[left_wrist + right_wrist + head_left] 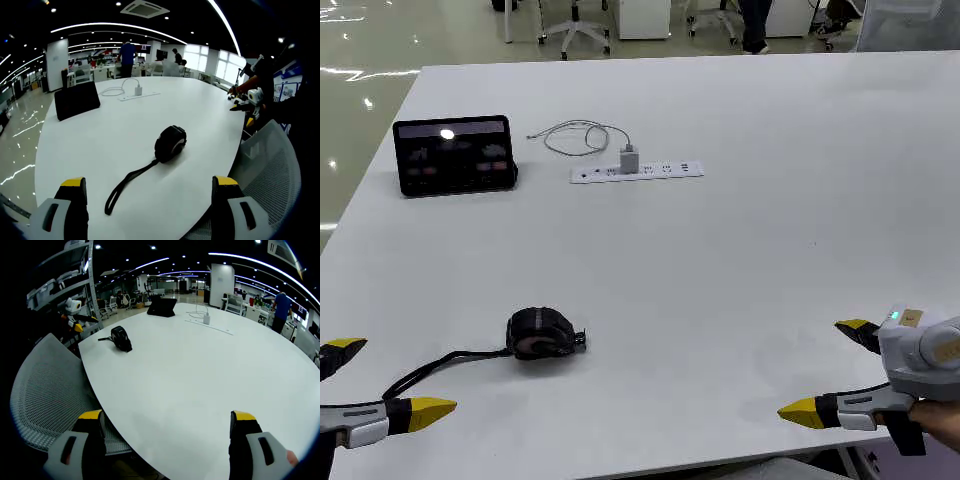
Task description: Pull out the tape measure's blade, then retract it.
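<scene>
A broad, smooth white table (740, 300) with a rounded near edge spreads out ahead of both grippers, its matt top catching soft ceiling light. Below that edge, in the two gripper views, is a grey mesh chair back (45, 390) with a curved frame and fine woven netting.

The left gripper (385, 378) and the right gripper (828, 368) are grey plastic with pointed yellow tips. They hover just over the near edge, well apart from each other. Each has its jaws spread wide, with nothing between them.

Far beyond the left gripper a black rectangular tablet (453, 155) with a glossy dim screen leans back on its stand. To the right of it, about midway between the two grippers but far ahead, lies a long, flat white plastic power strip (636, 171). A small white cube charger (629, 159) is plugged into it, with a thin grey cable (575, 135) looped loosely behind.

The black rounded tape measure (542, 333), with a rubbery ribbed case and a dull metal-coloured face, lies on the table just ahead of the left gripper and well away from the right one. A small tab sticks out on the side facing the right gripper. Its black cord wrist strap (440, 362) trails in a loose loop back toward the left gripper, ending between the open jaws without touching them.
</scene>
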Tool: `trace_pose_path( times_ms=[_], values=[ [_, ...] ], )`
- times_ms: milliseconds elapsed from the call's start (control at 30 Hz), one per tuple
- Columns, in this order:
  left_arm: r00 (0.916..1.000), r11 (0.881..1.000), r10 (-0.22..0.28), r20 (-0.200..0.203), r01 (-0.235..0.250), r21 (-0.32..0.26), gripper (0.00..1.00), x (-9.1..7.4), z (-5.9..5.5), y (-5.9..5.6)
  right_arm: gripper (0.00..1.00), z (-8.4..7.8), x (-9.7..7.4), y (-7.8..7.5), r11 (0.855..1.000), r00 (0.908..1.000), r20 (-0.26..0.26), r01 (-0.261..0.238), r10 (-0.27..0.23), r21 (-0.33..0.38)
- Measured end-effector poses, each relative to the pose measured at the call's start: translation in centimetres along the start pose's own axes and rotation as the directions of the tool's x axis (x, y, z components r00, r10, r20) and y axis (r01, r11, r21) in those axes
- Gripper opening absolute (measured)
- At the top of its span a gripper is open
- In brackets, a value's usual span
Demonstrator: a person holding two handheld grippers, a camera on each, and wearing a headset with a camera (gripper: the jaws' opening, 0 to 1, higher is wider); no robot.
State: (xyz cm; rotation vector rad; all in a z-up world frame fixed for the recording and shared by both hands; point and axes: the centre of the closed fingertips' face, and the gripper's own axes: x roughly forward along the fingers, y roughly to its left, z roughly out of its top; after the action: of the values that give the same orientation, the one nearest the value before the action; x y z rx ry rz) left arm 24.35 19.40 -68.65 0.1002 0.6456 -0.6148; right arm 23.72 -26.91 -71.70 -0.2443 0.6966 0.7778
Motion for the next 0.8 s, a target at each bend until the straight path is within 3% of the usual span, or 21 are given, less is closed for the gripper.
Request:
trace_pose_path(
  times_ms=[800],
  values=[
    [1.0,1.0,0.003,-0.004,-0.003,0.01,1.0,-0.51,0.28,0.75,1.0,-0.1,-0.06,-0.28,1.0,1.0,-0.006,-0.002,0.003,0.003]
  ],
)
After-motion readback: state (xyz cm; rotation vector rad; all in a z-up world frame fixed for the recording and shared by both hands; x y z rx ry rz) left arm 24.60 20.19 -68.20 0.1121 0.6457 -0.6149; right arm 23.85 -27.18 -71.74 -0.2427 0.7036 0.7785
